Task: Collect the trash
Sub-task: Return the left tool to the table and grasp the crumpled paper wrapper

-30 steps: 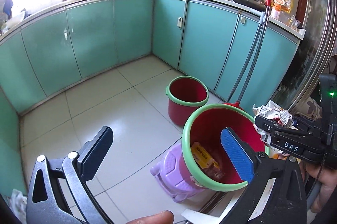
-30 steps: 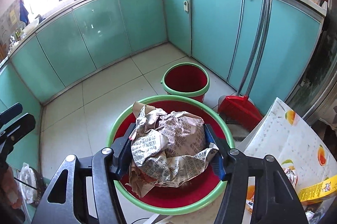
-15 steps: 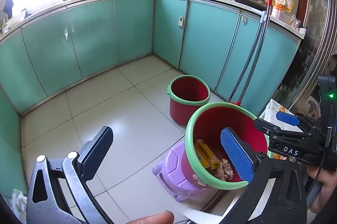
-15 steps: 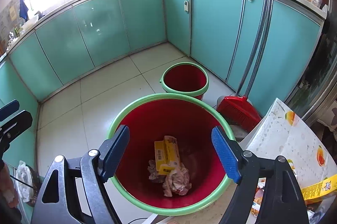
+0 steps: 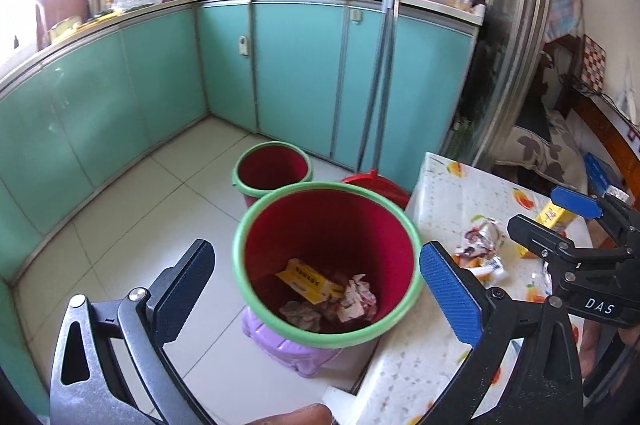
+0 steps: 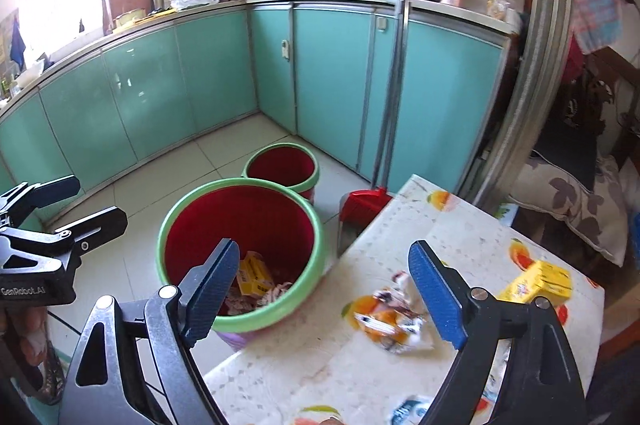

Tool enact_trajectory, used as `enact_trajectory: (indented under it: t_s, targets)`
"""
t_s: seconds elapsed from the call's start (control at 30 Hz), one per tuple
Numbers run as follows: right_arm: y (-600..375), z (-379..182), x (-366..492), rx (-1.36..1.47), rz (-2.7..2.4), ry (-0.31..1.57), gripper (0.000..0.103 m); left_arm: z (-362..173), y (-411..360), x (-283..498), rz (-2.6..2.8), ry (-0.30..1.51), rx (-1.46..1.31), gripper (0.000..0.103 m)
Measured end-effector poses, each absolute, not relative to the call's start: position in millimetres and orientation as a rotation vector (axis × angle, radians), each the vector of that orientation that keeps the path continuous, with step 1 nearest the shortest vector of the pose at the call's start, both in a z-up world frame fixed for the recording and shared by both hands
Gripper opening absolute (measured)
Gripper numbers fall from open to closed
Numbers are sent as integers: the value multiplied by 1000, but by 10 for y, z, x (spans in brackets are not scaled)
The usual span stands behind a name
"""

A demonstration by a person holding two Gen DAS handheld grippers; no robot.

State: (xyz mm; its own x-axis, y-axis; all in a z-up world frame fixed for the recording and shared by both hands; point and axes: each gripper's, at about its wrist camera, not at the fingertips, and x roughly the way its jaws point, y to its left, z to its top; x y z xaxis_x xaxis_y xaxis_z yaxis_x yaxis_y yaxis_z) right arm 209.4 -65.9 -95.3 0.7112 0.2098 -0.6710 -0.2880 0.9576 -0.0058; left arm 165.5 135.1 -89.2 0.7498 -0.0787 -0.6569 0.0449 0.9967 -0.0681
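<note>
Two pieces of trash lie on the table point(image 6: 460, 225) at the lower right of the right wrist view: a crumpled snack wrapper point(image 6: 390, 321) just below centre, and a yellow carton point(image 6: 538, 283) further right, near the table's edge. The wrapper looks light, thin and crinkly, so it will likely crush flat under any squeeze and could slip out if pinched by a loose corner; the bunched middle is the best place to take it. The carton looks stiff, light and probably empty, best taken across its narrow faces.

The right gripper point(image 6: 324, 295) hangs over the table's near corner, its jaws having just been opening and now spread wide with nothing between them; the wrapper sits just beyond its right finger. The left gripper point(image 5: 316, 289) is also spread wide and empty, framing the red bin point(image 5: 240, 253) with the green rim, which stands on a purple stool point(image 5: 288, 349) against the table's left edge and already holds a yellow box and crumpled paper.

A fruit-printed cloth covers the table, smooth and possibly slick. Behind, at upper centre, a second red bucket point(image 6: 310, 177) and a broom point(image 6: 394, 105) stand against teal cabinets point(image 6: 160, 93) on pale tile.
</note>
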Motion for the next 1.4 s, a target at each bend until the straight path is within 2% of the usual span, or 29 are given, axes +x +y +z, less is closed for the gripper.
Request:
enact_trajectory:
  t_s: [0.3, 0.57, 0.87, 1.4]
  targets:
    - [-1883, -909, 1512, -72, 73, 752, 88, -921, 421, 1759, -257, 773, 24, 103]
    - [-2820, -1003, 1163, -5, -61, 776, 88, -1168, -256, 2018, -323, 854, 60, 103]
    - [-3414, -1135, 969, 59, -152, 796, 88, -1612, -870, 2502, -321, 944, 136, 103]
    - [-4074, -1481, 861, 155, -251, 838, 88, -2252, -1343, 2961, -258, 1084, 173, 103]
